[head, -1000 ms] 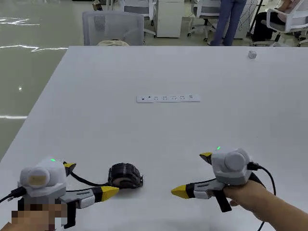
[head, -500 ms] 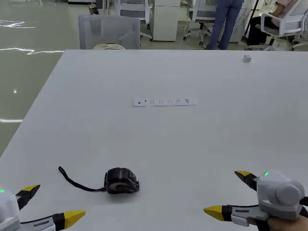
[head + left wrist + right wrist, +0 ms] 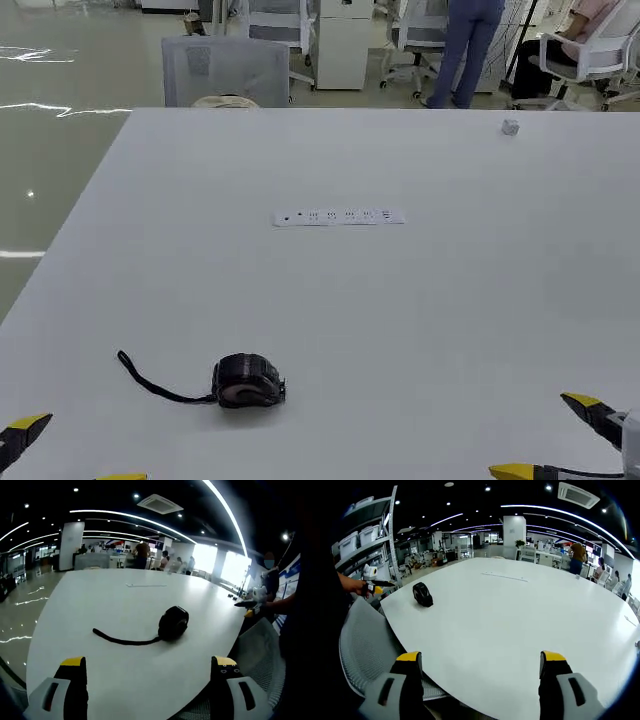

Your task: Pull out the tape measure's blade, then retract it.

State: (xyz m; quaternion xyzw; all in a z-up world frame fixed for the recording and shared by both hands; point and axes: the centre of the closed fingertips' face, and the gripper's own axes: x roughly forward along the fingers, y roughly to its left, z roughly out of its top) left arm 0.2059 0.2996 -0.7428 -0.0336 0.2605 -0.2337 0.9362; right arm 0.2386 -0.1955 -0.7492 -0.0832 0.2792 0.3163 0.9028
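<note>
The tape measure point(image 3: 249, 381) is resting on the white table point(image 3: 450, 300), well to the near side of the power strip point(image 3: 339, 217) and a little to its left. Its blade is looking fully wound in, though the hook is too small to tell. Its black strap point(image 3: 150, 382) is trailing off further left of the power strip. The left gripper point(image 3: 149, 662) is hovering at the near table edge, left of the power strip, with jaws spread wide and holding nothing. The right gripper point(image 3: 481, 657) is hovering at the same edge, right of the power strip, with jaws also spread and holding nothing. In my judgement, the tape measure is sitting loose on a smooth top, so it may be sliding along if one gripper is pulling the blade while the other is not pinning it. A jaw may be catching the strap instead of the hook. A blade released too early may be snapping back hard.
</note>
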